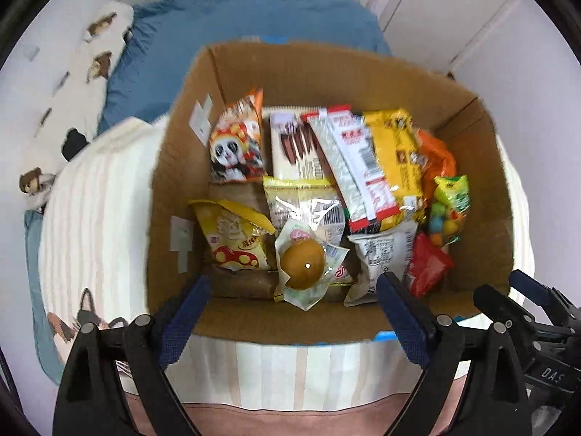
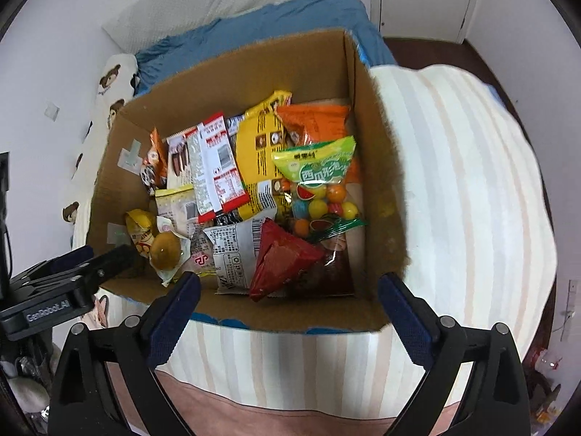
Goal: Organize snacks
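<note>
An open cardboard box [image 1: 290,323] [image 2: 290,312] stands on a striped blanket and holds several snack packets. In the left wrist view I see a panda packet [image 1: 238,145], a wrapped brown bun [image 1: 303,267], a yellow packet [image 1: 395,160], a red-and-white packet [image 1: 357,167] and a bag of coloured gum balls [image 1: 448,210]. The right wrist view shows the gum-ball bag [image 2: 321,181], a red packet [image 2: 283,258], an orange packet [image 2: 316,120] and the bun [image 2: 165,250]. My left gripper [image 1: 292,283] hangs open over the box's near left part. My right gripper [image 2: 289,279] hangs open over the near right part. Neither holds anything.
The box rests on a cream striped blanket [image 2: 454,181] over a bed with a blue sheet [image 1: 254,21]. A bear-print pillow [image 1: 83,83] lies along the left wall. White cabinet doors [image 1: 454,11] stand behind on the right. Dark floor [image 2: 435,51] shows beyond the bed.
</note>
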Demonstrator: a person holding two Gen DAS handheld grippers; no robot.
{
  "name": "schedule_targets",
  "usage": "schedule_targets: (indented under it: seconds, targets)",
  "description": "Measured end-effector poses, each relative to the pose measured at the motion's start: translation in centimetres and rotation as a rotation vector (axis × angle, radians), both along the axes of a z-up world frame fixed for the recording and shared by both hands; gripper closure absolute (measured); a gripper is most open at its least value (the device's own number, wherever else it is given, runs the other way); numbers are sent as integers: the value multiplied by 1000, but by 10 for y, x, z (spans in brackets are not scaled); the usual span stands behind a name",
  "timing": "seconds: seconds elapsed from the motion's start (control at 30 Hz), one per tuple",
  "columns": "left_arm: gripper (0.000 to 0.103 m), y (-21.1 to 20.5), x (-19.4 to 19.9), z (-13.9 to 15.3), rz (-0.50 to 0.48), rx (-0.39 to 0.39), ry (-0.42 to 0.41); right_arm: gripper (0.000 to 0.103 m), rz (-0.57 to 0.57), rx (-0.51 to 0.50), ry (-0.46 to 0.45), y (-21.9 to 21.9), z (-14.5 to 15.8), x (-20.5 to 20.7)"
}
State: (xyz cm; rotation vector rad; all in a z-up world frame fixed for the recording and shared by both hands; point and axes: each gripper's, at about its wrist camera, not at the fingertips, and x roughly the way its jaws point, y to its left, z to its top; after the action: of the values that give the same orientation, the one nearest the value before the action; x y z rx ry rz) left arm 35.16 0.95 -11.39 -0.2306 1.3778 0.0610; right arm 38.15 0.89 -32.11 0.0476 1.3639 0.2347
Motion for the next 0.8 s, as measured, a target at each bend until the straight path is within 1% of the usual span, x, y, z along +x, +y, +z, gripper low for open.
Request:
schedule_targets:
  seconds: [0.1,0.33,0.4,0.47,0.67,0.8]
  targets:
    - [9,-8,-18,24,-3,43,-84,3,5,-9,-57,-2,17,-14]
    - [9,-17,-64,70,-11,90,-225,3,1,32,-183,-12,64,-68]
    - [9,-21,-87,86,-8,105,-277,3,7,27,-225,-14,78,-84]
    - [9,-24,-106,99,-6,112,-311,2,9,25,-273,-18,94,-104]
    - [9,-32,-160,131,7,106,-380,1,11,15,-413,-32,144,-165]
    - [9,-38,-197,153,15,110,-428,1,16,18,-461,-39,167,-201]
